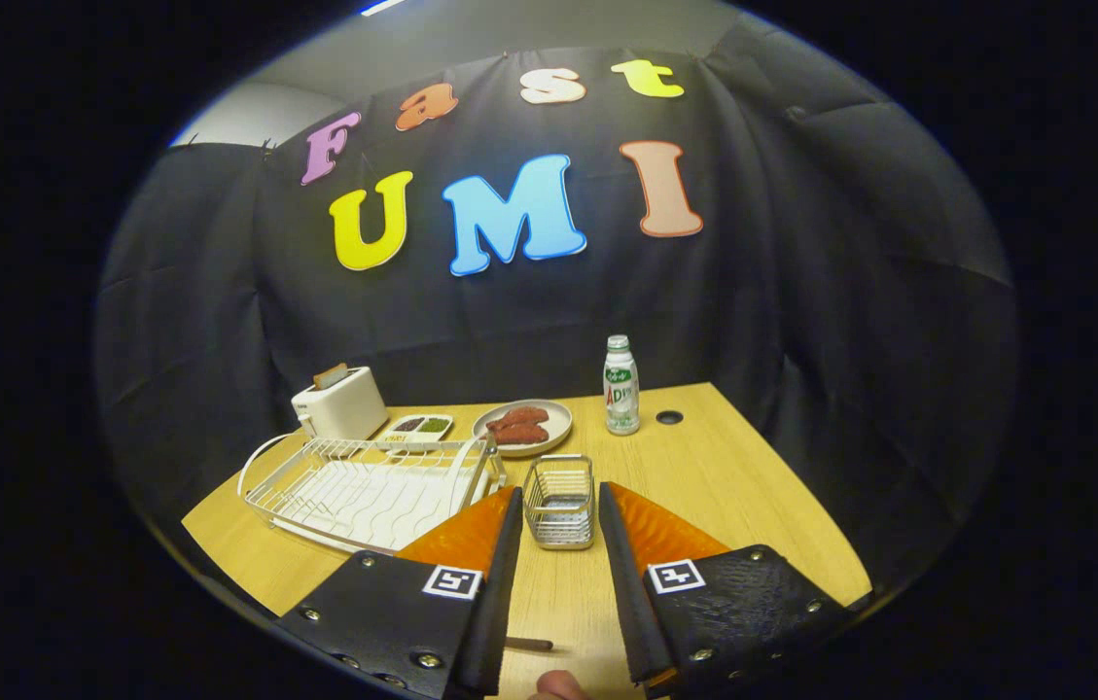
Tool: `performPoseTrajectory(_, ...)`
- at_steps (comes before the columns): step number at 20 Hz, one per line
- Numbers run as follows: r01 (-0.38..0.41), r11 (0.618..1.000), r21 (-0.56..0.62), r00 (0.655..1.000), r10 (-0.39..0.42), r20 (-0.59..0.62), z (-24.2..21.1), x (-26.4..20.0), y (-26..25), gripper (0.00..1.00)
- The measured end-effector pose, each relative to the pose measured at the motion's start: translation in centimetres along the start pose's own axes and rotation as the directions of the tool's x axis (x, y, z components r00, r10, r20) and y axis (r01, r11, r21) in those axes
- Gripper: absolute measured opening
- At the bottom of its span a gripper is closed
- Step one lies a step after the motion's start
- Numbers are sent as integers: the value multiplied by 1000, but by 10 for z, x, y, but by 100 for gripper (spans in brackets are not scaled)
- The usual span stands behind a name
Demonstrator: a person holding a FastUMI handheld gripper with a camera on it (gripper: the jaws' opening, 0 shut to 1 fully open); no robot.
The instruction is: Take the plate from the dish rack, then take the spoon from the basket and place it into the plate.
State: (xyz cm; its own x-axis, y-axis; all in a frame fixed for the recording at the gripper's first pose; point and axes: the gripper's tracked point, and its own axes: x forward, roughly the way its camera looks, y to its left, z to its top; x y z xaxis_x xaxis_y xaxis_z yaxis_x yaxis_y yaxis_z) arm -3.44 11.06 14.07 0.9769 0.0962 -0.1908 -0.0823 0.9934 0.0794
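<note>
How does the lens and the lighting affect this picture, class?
Gripper view: fisheye distortion bows the table edge and the dish rack; lighting is dim and even, with soft shadows; the bottle and basket look sharp; the open fingers loom large in the foreground.

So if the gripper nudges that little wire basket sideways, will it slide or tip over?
The wire basket, just ahead of the open gripper, looks light, being mostly open mesh. It will probably slide on the smooth wooden table rather than tip, since it sits low and square. A high push could still rock it.
</note>
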Motion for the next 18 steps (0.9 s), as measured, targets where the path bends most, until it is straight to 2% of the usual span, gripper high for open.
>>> performPoseTrajectory(4, 24, 997, -77, 994, -15, 107, 52, -3, 1, 48)
performPoseTrajectory(7, 35, 995, -90, 989, -22, 146, 75, -2, 3, 48)
performPoseTrajectory(10, 35, 996, -87, 987, -21, 160, 81, -1, 5, 52)
performPoseTrajectory(15, 48, 996, -76, 984, -35, 174, 80, -2, -2, 52)
performPoseTrajectory(16, 36, 997, -72, 984, -22, 179, 80, 1, -3, 55)
performPoseTrajectory(18, 1, 998, -67, 982, 12, 187, 77, 1, -2, 80)
